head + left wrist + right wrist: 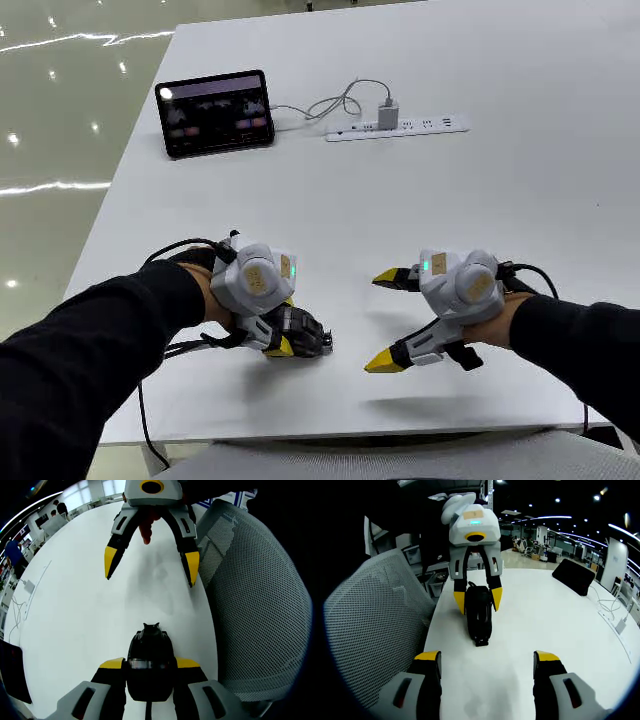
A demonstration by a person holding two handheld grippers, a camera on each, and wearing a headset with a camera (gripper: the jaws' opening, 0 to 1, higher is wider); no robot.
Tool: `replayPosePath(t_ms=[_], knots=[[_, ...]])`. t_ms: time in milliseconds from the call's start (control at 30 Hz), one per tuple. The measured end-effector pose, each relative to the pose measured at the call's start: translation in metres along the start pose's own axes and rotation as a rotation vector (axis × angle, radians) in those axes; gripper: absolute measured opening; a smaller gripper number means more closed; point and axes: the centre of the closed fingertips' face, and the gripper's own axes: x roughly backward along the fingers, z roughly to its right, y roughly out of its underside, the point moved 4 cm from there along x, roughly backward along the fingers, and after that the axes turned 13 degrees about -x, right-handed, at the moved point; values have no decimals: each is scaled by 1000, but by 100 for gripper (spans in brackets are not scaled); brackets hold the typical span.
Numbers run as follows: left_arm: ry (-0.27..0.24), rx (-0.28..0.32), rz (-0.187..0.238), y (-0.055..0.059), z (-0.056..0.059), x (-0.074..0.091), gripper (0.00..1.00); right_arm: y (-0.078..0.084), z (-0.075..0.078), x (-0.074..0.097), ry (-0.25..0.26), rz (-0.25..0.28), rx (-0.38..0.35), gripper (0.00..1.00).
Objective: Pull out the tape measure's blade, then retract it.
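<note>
The work surface is a white, smooth, matt rectangular table top [330, 215]. The left gripper [288, 325] has grey-white moulded plastic arms and yellow wedge-shaped tips, and its jaws are clamped against both flanks of the black, rounded, hard-plastic tape measure case [303, 333]. In the left gripper view the case sits squarely between the two yellow tips. A small black nub at its front end points toward the right gripper [385, 320]. The case lies low at the near left part of the table, and its underside appears to rest on the surface.

The right gripper stands just across from the case with its jaws spread wide and nothing between them. One yellow tip is higher and one lower in the head view. A bare strip of table separates its tips from the nub.

The near table edge runs close under both grippers. A grey mesh-backed chair [255, 605] stands just beyond that edge. Open white surface extends from the grippers to the far items, which stand well apart from them.

Item count:
- Two grippers.
- One tape measure.
- One black, glossy, rectangular tablet [215, 112] (screen lit).
- One white, long power strip [398, 127].
- One white block charger [388, 113], plugged into the power strip.
- One thin looped white cable [330, 102], running between charger and tablet.
</note>
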Motion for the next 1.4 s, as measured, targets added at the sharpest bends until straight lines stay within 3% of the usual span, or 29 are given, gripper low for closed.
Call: replayPosePath(t_ms=[233,500,667,867,933,1067,1200,1267,1333,1400], knots=[[9,14,-21,0,1,0,32,-4,0,-25,-14,-20,18,60],[0,33,5,1,2,0,32,1,-5,-47,-23,-74,3,44],[4,45,17,2,0,-1,32,2,-11,-55,-37,-86,42,30],[10,42,17,2,1,0,32,0,-4,-58,-16,-85,46,15],[9,45,19,2,1,-1,32,0,-2,-58,-34,-83,16,16],[8,44,18,1,1,-1,32,5,-7,-61,-60,-110,41,13],[7,45,20,1,1,-1,32,5,-7,-62,-44,-108,57,11],[3,41,18,2,2,-1,32,5,-6,-61,-47,-125,-4,9],[-8,49,21,2,2,-1,32,5,-7,-60,-48,-132,60,8],[-13,51,26,2,2,-1,32,6,-5,-59,-51,-132,46,8]])
